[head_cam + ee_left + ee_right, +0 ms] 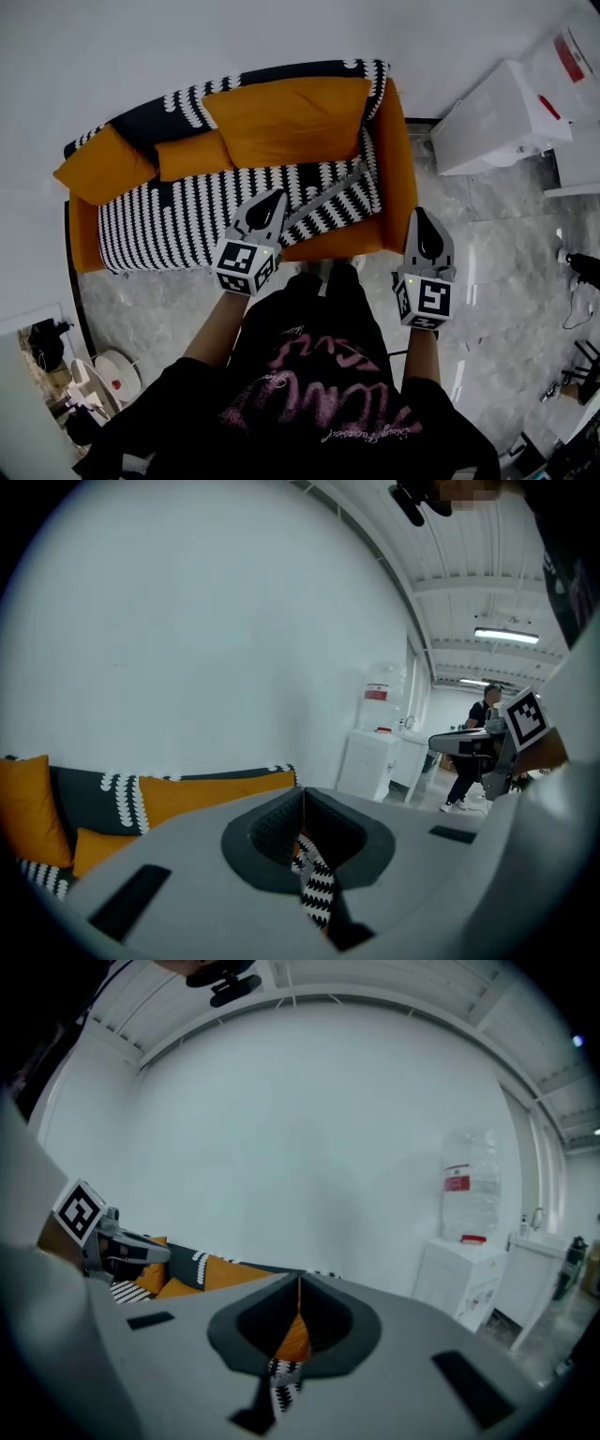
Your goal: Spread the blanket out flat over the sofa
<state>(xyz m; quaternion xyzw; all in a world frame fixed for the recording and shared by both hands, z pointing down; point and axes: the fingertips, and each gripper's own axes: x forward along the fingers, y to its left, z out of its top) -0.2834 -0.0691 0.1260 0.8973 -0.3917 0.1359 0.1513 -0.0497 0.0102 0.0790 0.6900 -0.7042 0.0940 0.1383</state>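
Spreading step, probably late: the black-and-white patterned fabric blanket (pixel 169 220) covered the orange upholstered sofa (pixel 398 159) at upper centre. The left claw (pixel 277 199) pinched its raised fold; the right claw (pixel 420 216) was closed, empty. Next move, likely: pull that fold flat.

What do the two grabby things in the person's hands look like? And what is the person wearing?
The left tool and right tool are light grey and pointed, with black ridged pads inside the tips. Each carries a white cube printed with black square markers. The person wears a black top with pink lettering.
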